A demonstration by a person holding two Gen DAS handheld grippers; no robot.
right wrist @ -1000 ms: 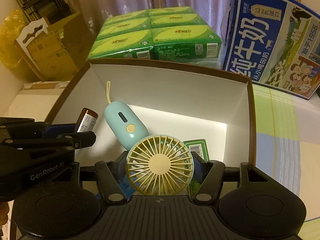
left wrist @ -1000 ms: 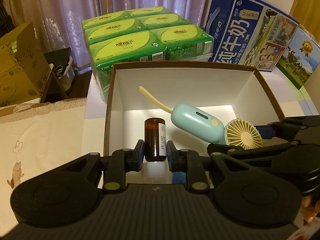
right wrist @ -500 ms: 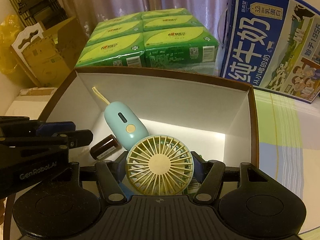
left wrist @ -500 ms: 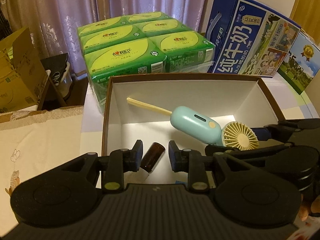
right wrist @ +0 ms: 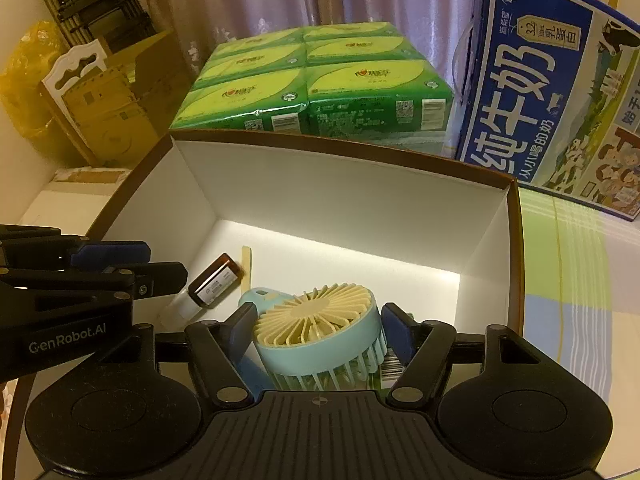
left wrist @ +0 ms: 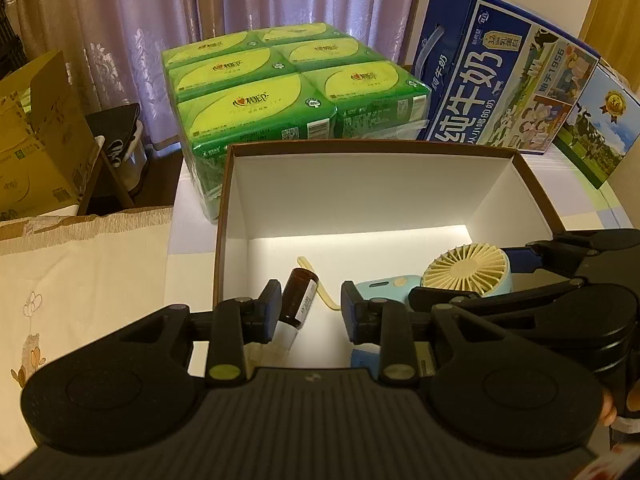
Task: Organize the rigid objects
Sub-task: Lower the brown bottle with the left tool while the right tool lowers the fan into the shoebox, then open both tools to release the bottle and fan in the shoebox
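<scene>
Dropped now, our brown bottle lies in the box; both tools, left and right, are opening, the fan loose between the right's.

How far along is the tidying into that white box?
Done: the brown bottle lies on the floor of the box, between the opening jaws of the left gripper. In hand: the right gripper is opening around the fan. Left: pulling both grippers clear.

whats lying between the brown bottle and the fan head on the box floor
The fan's cream strap and its light blue handle lie between the brown bottle and the fan head, on the box floor. The left wrist view shows it best.
</scene>
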